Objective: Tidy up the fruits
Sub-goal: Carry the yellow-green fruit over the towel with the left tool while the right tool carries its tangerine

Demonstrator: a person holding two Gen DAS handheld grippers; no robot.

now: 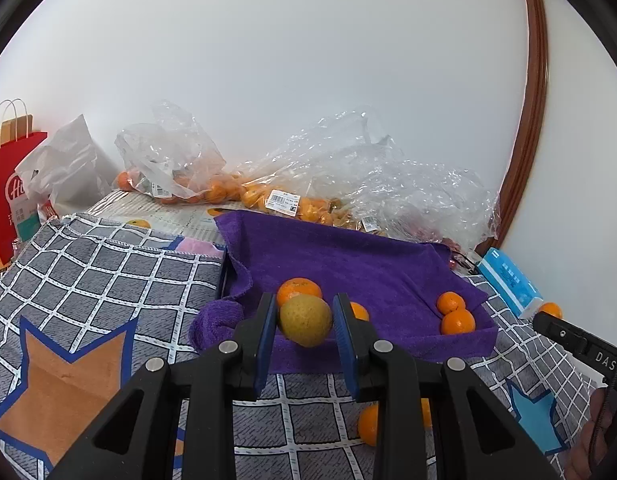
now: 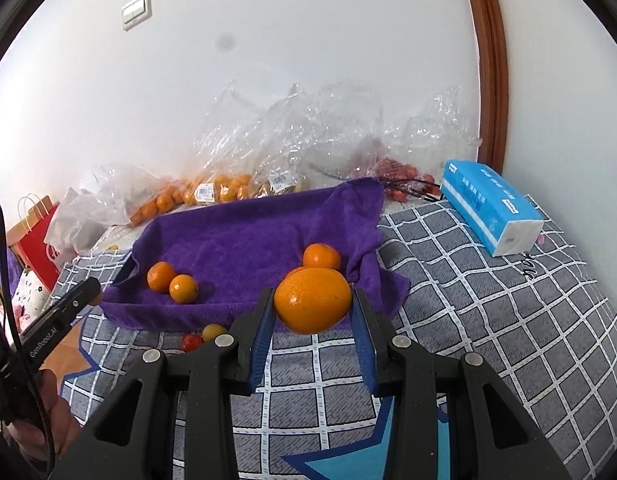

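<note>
We held the left gripper (image 1: 305, 322) clamped on a yellow-green fruit (image 1: 306, 320), its blue pads (image 1: 267, 336) pressing both sides of the fruit, which hung above the near edge of the purple towel (image 1: 348, 256). We held the right gripper (image 2: 313, 312) clamped on a large orange (image 2: 313, 300) in the same manner, likewise above the towel's near edge. The towel was draped over a shallow tray whose dark rim (image 1: 222, 276) showed at the left side only. On the towel lay a pair of small oranges (image 2: 172, 282) touching each other, and a single orange (image 2: 322, 257) directly behind the gripped large orange. In the left wrist view, another orange (image 1: 299, 289) sat just behind the yellow-green fruit. In front of the tray, on the checked grey cloth (image 2: 488, 320), a small red fruit (image 2: 191, 341) and a small yellowish fruit (image 2: 213, 332) rested side by side. A blue tissue pack (image 2: 490, 208) lay on the cloth to the right of the tray. Clear plastic bags (image 1: 268, 184) containing further oranges stood against the wall behind the tray.
</note>
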